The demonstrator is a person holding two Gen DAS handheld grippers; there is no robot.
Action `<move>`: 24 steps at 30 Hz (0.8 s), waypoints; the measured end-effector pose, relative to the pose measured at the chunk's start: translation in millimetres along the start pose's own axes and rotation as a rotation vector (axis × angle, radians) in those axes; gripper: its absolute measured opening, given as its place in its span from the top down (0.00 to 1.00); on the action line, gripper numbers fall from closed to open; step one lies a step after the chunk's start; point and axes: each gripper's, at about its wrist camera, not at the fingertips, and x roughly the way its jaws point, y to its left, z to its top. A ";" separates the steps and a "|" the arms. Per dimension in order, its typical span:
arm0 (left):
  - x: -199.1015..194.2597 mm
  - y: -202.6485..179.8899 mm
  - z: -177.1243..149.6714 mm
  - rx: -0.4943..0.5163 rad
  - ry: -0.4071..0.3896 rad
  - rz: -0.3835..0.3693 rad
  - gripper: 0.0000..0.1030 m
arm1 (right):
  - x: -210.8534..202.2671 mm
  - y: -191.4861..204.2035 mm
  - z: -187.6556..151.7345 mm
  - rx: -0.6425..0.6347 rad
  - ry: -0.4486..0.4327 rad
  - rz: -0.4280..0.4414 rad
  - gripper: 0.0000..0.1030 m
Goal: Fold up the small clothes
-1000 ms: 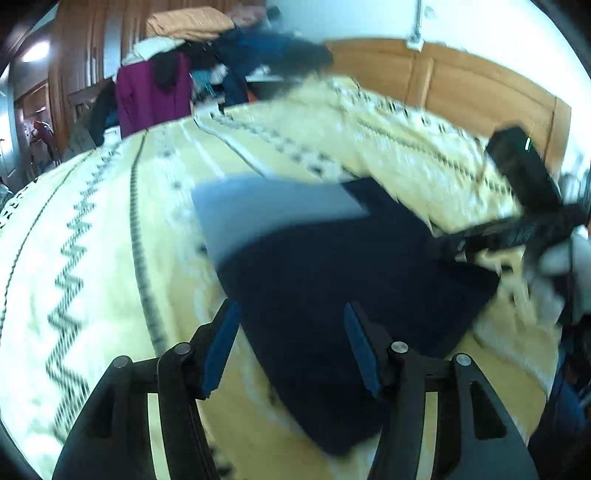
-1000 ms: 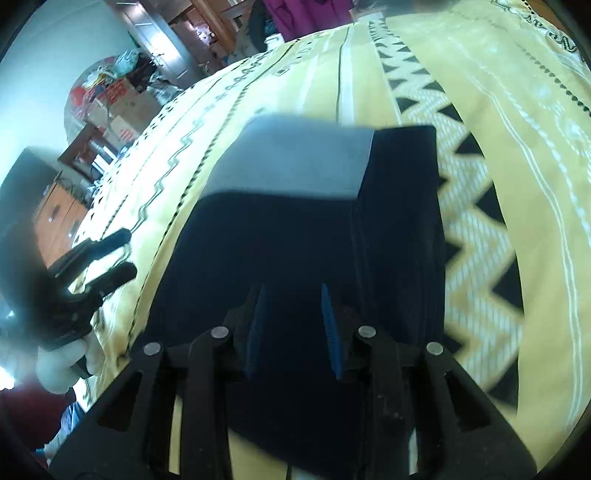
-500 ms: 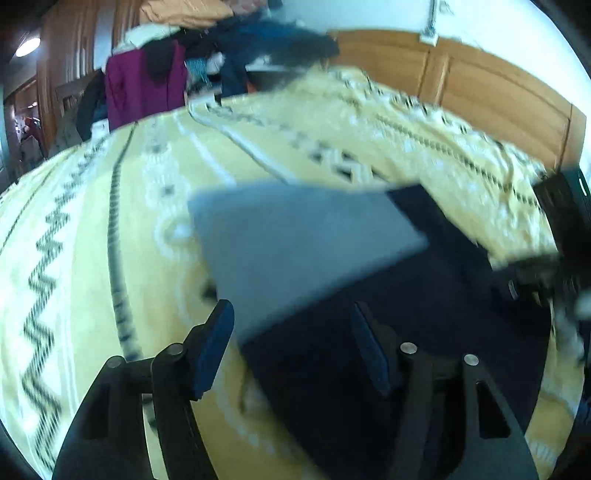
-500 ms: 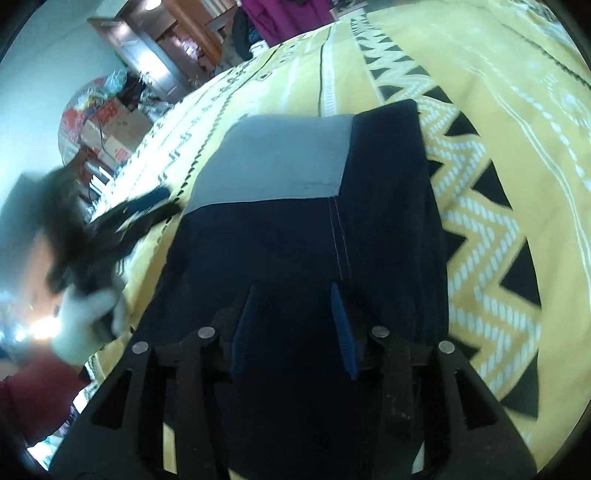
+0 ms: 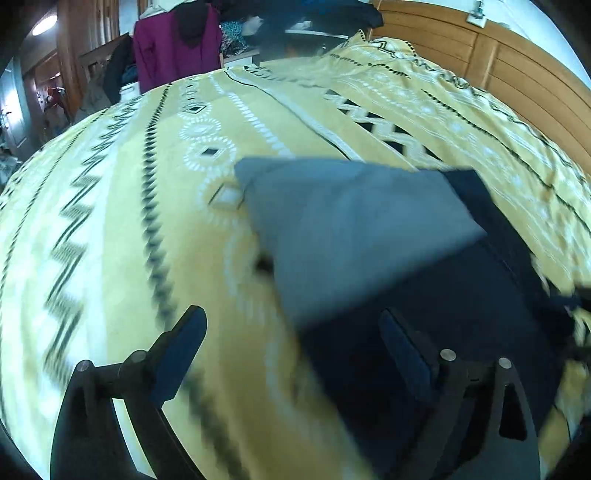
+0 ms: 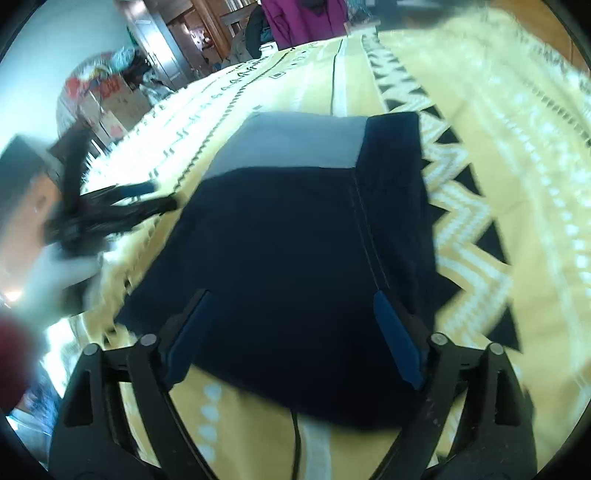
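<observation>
The folded navy-and-grey cloth garment (image 6: pixel 295 236) lies at twelve o'clock from the right gripper (image 6: pixel 291 332), long axis running away (nearer than the left gripper (image 5: pixel 291 350)); both fingers spread, empty.

both wrist views close, angled down over bed (image 5: pixel 110 221); shared: folded dark garment (image 6: pixel 295 240), from opposite sides.

Bedroom. A bed (image 5: pixel 110 229) fills most of both views, covered by a yellow blanket (image 6: pixel 498 155) with black and white zigzag bands. A wooden headboard (image 5: pixel 517 77) runs along its far right side under a pale wall (image 5: pixel 524 14). Beyond the bed, a magenta garment (image 5: pixel 177 48) hangs among piled clothes (image 5: pixel 332 14). Dark wooden cabinets (image 5: pixel 70 55) stand at left, a ceiling light (image 5: pixel 44 25) lit above. Cardboard boxes (image 6: pixel 110 99) sit near a doorway.
</observation>
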 end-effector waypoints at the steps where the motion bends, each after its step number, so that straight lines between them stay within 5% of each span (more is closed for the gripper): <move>1: -15.9 -4.1 -16.3 -0.015 0.012 -0.013 0.07 | -6.8 2.8 -8.7 -0.009 0.002 -0.019 0.09; 8: -108.4 -48.1 -137.1 -0.105 0.048 -0.024 0.06 | -29.1 3.9 -85.3 -0.005 0.094 -0.158 0.06; 12: -95.0 -69.4 -189.6 -0.149 0.186 -0.013 0.06 | -20.4 0.9 -119.0 0.009 0.167 -0.220 0.05; 17: -91.2 -94.8 -205.0 -0.080 0.204 0.096 0.00 | -13.5 6.1 -123.4 -0.022 0.160 -0.261 0.00; 24: -85.7 -96.9 -194.8 -0.098 0.210 0.096 0.00 | -8.9 -5.7 -120.3 0.019 0.126 -0.215 0.00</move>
